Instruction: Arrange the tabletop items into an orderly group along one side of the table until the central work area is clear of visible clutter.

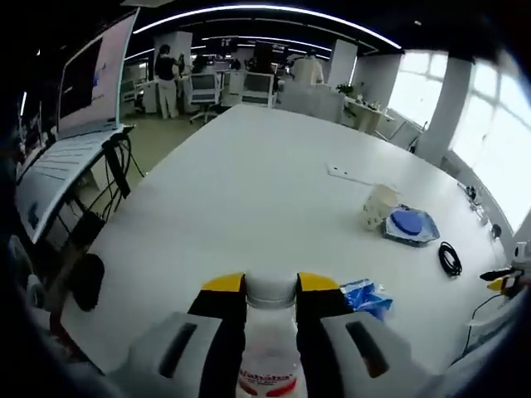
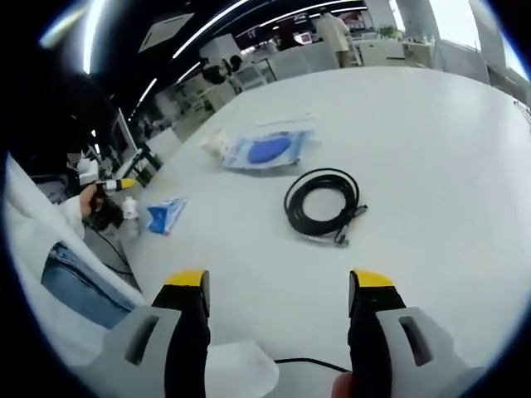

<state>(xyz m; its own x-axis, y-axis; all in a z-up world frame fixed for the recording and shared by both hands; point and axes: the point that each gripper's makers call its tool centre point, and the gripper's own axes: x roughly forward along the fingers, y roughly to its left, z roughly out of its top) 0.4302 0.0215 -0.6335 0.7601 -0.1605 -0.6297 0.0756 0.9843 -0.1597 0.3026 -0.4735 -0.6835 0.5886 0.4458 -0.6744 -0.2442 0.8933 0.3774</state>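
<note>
Left gripper (image 1: 271,286): jaws clamped on a clear plastic bottle (image 1: 270,348), one yellow-tipped jaw on each side of the neck just under the white cap (image 1: 271,289). Bottle stands upright between the jaws at the near edge of the white table (image 1: 249,191); red label visible low on it.

In the left gripper view, just right of the bottle lies a blue plastic packet (image 1: 367,296), close to the right jaw. Farther out to the right: a small whitish crumpled item (image 1: 380,205) touching a clear bag with a blue round thing inside (image 1: 410,225). A coiled black cable (image 1: 450,259) sits near the table's right edge, apart from the bag. A thin flat white strip (image 1: 353,175) lies beyond the crumpled item. Centre and left of the table are bare. A laptop on a stand (image 1: 79,108) is off the table's left side.

Right gripper (image 2: 282,286): jaws wide apart, nothing between them, hanging over the table near its edge. In the right gripper view the black cable coil (image 2: 322,203) lies ahead of the jaws, roughly centred. Beyond it, the clear bag with blue item (image 2: 267,150), whitish item (image 2: 217,142) at its left end. Blue packet (image 2: 166,215) far left, beside the bottle (image 2: 129,217) held by the other gripper (image 2: 112,186). White sheet or cloth (image 2: 241,369) at the bottom between the jaws; can't tell which.
</note>
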